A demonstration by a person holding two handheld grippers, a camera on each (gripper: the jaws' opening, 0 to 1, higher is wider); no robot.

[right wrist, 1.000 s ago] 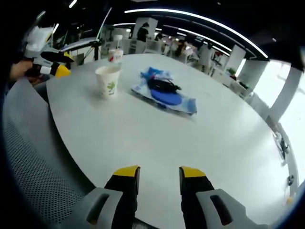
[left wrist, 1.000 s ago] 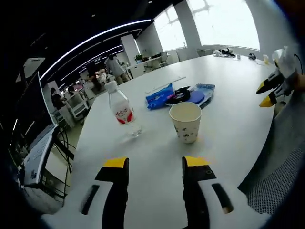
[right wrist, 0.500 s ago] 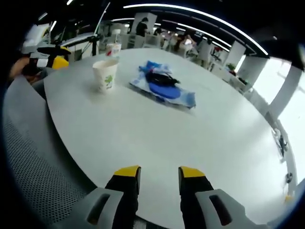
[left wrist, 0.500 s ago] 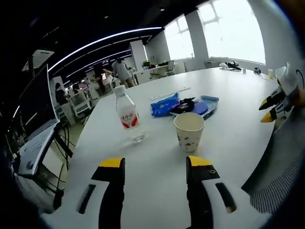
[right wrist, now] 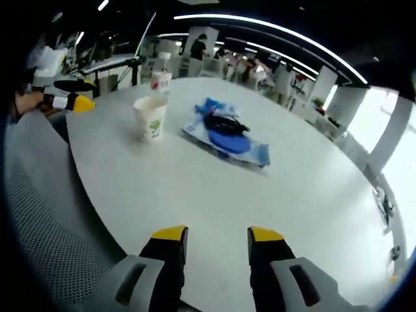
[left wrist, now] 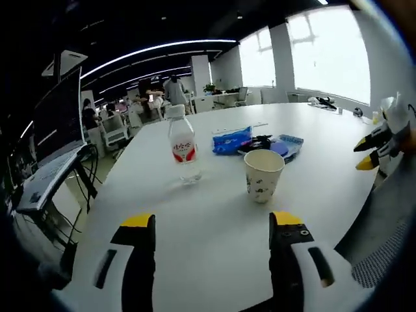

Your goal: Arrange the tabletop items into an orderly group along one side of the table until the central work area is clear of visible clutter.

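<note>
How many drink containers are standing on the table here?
2: a paper cup near the table's edge, and a water bottle beside it, farther from the blue pile. Others could be hidden behind that pile.

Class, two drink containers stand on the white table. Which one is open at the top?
The paper cup is open: its rim is bare and you can see inside. The water bottle beside it is closed with a white cap and has a red label.
</note>
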